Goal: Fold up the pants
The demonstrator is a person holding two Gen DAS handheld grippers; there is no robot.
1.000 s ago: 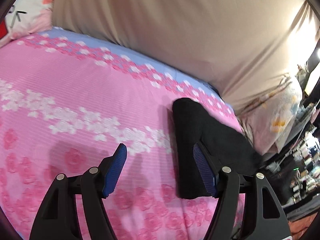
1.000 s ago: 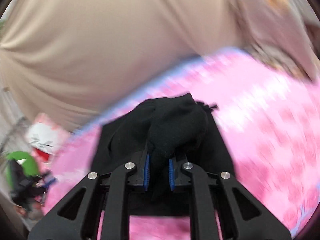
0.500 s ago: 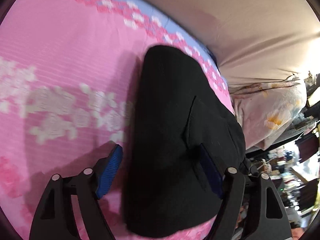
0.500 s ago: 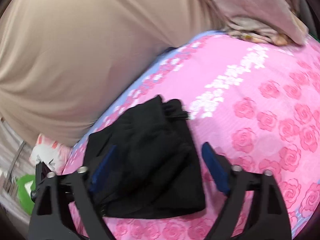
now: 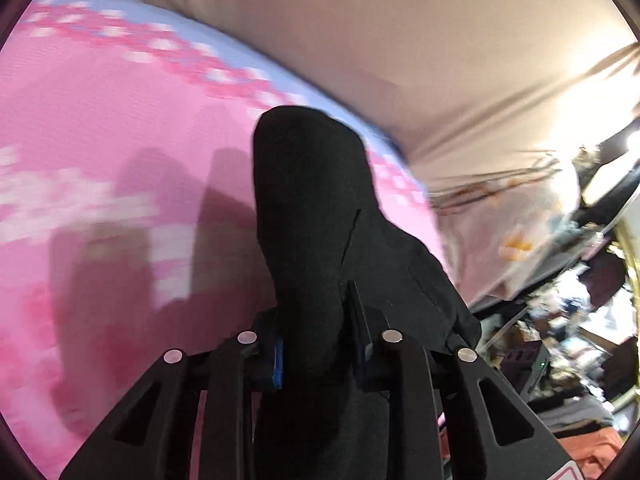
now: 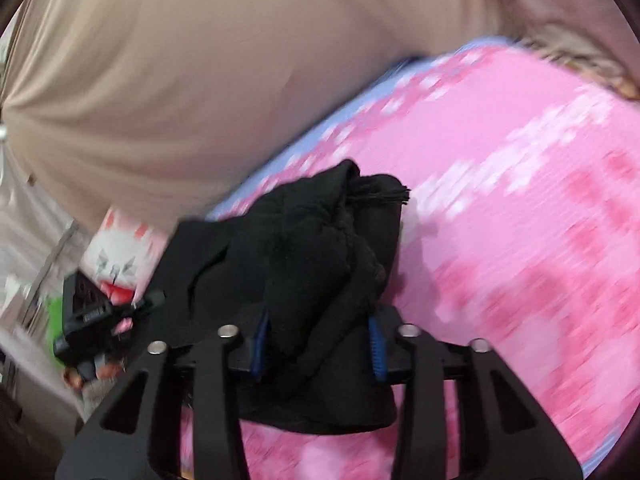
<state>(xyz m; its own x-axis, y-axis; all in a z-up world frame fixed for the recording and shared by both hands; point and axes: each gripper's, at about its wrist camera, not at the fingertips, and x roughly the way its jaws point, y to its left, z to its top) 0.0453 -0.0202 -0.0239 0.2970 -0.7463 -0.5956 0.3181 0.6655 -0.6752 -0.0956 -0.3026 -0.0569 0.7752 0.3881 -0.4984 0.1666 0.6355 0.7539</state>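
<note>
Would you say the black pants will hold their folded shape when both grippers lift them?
Probably not: the pants bunch and wrinkle between the right gripper, so they look floppy. In the left gripper they drape limply. They seem light, and unlikely to slip from the ridged pads.

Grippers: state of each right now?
Left gripper: shut on the black pants.
Right gripper: shut on the black pants, bunched between its fingers.
</note>
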